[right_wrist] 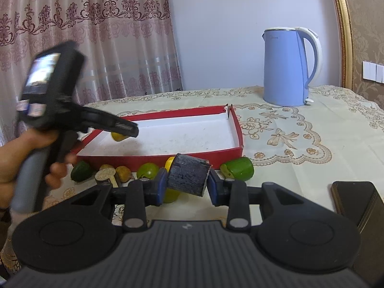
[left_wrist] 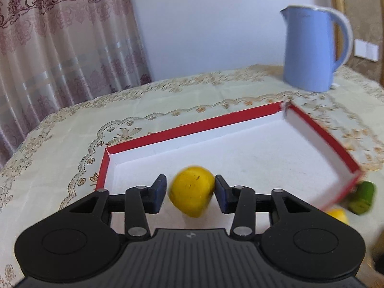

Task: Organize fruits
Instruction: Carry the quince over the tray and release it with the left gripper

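– Over the near end of the red box (left_wrist: 192, 126), what is the left gripper (left_wrist: 190, 190) doing?

– A yellow fruit (left_wrist: 192, 190) sits between its fingers (left_wrist: 159, 193). The pad on one side stands a sliver clear of the skin and the other pad is right at it, so I read those fingers as released (the fruit is blurred, mind you). In the right wrist view the fruit shows just under the fingertips, above the box's white floor.

– And the right gripper (right_wrist: 186, 182)?

– Clenched on a dark, rough-faced block (right_wrist: 188, 177), which is tilted between the pads and lifted off the surface (right_wrist: 300, 158), in front of the box's near wall.

– Where are the other fruits?

– On the cloth along that near wall: a dark green one (right_wrist: 81, 170) on the left beside a brown one (right_wrist: 123, 172), a lime-green one (right_wrist: 147, 170) near the middle, and a cut green piece (right_wrist: 240, 168) just off the box's right corner.

– Anything else?

– A blue kettle (right_wrist: 285, 69) stands well behind the box, and a person's hand (right_wrist: 14, 158) grips the left tool's handle.
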Available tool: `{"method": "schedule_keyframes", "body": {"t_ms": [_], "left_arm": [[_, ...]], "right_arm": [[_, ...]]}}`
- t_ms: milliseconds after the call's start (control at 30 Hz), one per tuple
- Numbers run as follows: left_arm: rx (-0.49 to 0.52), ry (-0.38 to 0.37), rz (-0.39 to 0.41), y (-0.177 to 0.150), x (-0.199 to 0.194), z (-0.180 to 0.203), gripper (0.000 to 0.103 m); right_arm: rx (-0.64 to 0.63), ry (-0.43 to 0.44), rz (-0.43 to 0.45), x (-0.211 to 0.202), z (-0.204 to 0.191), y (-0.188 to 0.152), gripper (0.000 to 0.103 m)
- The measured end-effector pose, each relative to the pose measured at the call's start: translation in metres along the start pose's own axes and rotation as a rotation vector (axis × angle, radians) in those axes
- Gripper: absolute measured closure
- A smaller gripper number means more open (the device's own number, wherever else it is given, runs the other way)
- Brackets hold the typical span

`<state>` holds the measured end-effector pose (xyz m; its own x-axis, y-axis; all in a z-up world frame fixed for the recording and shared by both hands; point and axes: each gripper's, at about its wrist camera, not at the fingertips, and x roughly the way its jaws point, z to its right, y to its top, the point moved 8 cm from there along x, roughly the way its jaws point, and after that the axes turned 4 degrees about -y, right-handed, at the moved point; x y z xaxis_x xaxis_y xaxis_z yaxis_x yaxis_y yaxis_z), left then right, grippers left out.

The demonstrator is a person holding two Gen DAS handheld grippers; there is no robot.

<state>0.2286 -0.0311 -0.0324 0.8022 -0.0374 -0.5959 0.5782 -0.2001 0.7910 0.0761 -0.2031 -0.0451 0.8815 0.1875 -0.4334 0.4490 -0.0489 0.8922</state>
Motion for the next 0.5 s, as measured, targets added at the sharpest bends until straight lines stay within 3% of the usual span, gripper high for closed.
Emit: {"method": "schedule_keyframes", "body": {"t_ms": [133, 500], "left_arm": [[-0.013, 0.031, 0.004, 0.003, 0.005, -0.008, 0.022], [-0.241, 0.088, 0.172, -0.040, -0.080, -0.044, 0.018]], "right_arm": [[0.001, -0.004, -0.003, 0.000, 0.002, 0.000, 0.070], [0.009, 0.000, -0.003, 0.004, -0.003, 0.001, 0.070]]}}
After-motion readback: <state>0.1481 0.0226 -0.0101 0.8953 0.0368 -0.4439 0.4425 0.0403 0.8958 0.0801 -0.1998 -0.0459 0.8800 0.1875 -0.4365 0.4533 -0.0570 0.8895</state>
